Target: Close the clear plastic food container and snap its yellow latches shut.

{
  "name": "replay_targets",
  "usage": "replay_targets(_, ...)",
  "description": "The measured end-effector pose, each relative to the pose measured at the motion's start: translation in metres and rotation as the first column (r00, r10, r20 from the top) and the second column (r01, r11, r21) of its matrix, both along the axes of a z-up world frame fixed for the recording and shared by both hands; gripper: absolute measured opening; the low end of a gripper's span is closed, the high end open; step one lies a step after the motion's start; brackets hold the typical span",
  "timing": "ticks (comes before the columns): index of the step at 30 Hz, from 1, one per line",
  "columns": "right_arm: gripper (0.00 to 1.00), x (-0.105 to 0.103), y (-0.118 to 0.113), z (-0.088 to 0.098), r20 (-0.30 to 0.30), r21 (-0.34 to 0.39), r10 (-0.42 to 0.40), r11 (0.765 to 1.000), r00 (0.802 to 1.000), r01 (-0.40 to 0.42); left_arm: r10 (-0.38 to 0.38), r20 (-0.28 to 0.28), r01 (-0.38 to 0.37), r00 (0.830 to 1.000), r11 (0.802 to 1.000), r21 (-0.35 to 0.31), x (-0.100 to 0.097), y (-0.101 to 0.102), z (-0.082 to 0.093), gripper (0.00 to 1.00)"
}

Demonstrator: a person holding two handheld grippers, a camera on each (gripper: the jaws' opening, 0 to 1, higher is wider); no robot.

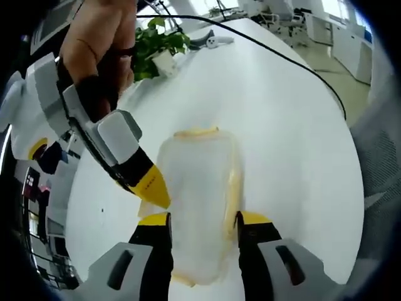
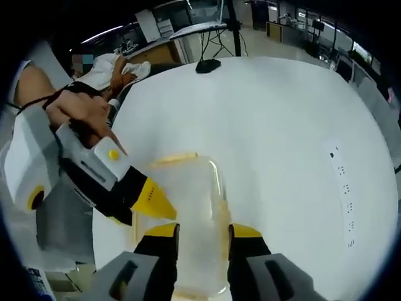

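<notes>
The clear plastic container (image 1: 199,188) lies on the white table (image 1: 294,125) with its frosted lid on. Yellow latches show at its far end (image 1: 195,133) and along its right side (image 1: 233,188). My left gripper (image 1: 202,224) has a yellow-tipped jaw against each long side of the near end, gripping it. The right gripper's yellow fingertip (image 1: 153,188) comes in from the left and touches the container's left edge. In the right gripper view, the container (image 2: 188,194) sits under my right gripper (image 2: 203,233), whose jaws stand apart over the lid. The left gripper's fingertip (image 2: 156,200) meets the left edge.
A potted green plant (image 1: 153,47) and a small grey tool (image 1: 212,41) stand at the table's far end. A black cable (image 1: 294,63) runs across the tabletop. A person's hand (image 1: 100,44) holds the right gripper. A black object (image 2: 208,64) lies near the far table edge.
</notes>
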State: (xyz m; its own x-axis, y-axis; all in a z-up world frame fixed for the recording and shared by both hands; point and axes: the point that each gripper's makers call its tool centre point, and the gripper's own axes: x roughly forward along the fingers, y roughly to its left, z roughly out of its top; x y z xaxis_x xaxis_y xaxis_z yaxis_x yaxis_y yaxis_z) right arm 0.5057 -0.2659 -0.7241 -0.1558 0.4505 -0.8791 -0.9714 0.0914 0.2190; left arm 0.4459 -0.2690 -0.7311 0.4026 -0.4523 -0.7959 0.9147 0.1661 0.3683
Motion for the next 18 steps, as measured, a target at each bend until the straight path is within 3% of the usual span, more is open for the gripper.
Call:
replay_targets(2,0.3,0.006,-0.008,-0.001,0.086,-0.047,0.068,0.997,0.994,-0.064,-0.002,0.004,0.002,1.0,1.0,0.007,-0.001,0.003,0.001,0.31)
replay_targets(5,0.31,0.001,-0.007,0.006,0.054,-0.012,0.012,1.0,0.998,-0.012,0.007,-0.01,-0.007,1.0,1.0,-0.011,-0.002,0.003,0.002,0.38)
replay_targets(10,0.36,-0.005,-0.012,0.006,0.074,-0.016,0.013,1.0,0.997,-0.011,-0.012,-0.014,0.011,1.0,1.0,-0.028,-0.007,-0.001,0.009,0.39)
replay_targets(18,0.35,-0.009,-0.021,0.008,0.097,-0.03,0.008,1.0,0.995,-0.005,-0.015,-0.027,0.014,1.0,0.999,-0.037,-0.007,0.001,0.015,0.41)
